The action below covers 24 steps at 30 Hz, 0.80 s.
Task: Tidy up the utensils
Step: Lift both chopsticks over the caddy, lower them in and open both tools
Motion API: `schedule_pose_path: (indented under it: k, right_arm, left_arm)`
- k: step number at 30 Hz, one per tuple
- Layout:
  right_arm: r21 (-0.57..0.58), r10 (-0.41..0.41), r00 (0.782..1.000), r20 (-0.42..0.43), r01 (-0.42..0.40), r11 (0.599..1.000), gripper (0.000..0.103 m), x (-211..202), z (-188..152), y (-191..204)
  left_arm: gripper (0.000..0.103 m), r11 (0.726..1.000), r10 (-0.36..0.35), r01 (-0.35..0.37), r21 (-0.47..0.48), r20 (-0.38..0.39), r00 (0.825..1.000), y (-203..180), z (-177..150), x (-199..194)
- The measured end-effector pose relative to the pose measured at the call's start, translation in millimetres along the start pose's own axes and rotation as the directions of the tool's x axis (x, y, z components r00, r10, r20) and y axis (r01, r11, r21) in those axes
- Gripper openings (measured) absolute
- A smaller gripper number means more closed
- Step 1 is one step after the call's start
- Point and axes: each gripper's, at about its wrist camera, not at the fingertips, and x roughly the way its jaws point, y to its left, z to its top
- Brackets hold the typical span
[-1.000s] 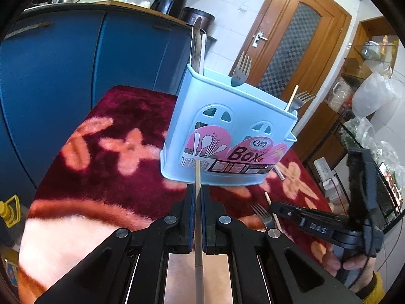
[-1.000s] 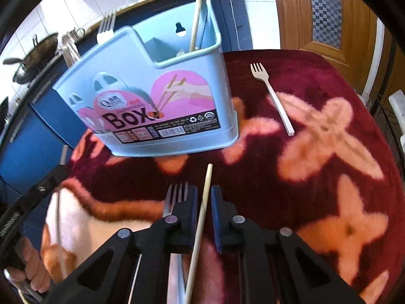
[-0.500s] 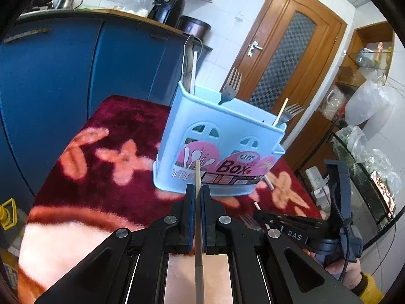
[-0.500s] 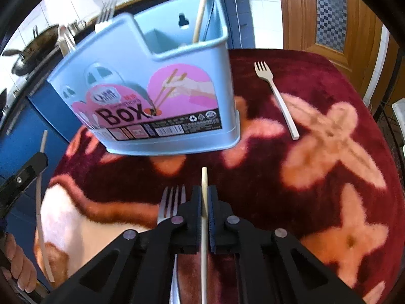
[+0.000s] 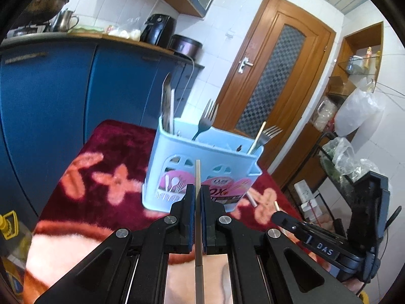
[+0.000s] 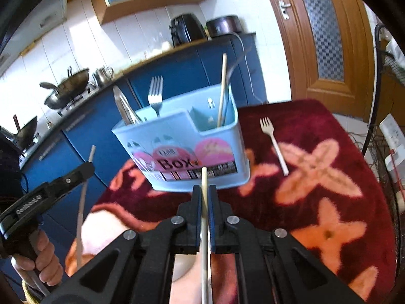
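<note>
Left gripper pinches a grey-handled chopstick; right gripper pinches a pale chopstick, both near blue utensil box

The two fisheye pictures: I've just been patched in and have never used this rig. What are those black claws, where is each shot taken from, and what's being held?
There is no robot here. A person holds a handheld two-finger gripper in each hand, and each gripper has a camera looking forward along its fingers.

In the left wrist view, the left gripper is shut on a grey chopstick that points up. The other gripper shows at the right edge of that picture.

In the right wrist view, the right gripper is shut on a pale wooden chopstick. The left one and the person's hand show at the lower left.

Both face a light blue utensil box standing on a red flowered cloth. The box already holds metal forks, a chopstick and what look like tongs. One white plastic fork lies on the cloth to the box's right.
</note>
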Motion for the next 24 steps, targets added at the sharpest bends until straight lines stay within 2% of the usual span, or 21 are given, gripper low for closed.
schedule_pose_path:
  k: [11,24]
  right_arm:
    - [-0.011,0.02,0.99,0.137,-0.018,1.0,0.006,-34,27,3]
    - [-0.056,0.048,0.975,0.217,-0.036,0.998,0.006,-34,57,13]
  left_arm:
    - [0.004,0.999,-0.004,0.001,0.035,0.075,0.997,-15,31,-9]
    - [0.004,0.998,0.012,-0.022,0.057,0.171,0.985,-25,83,8]
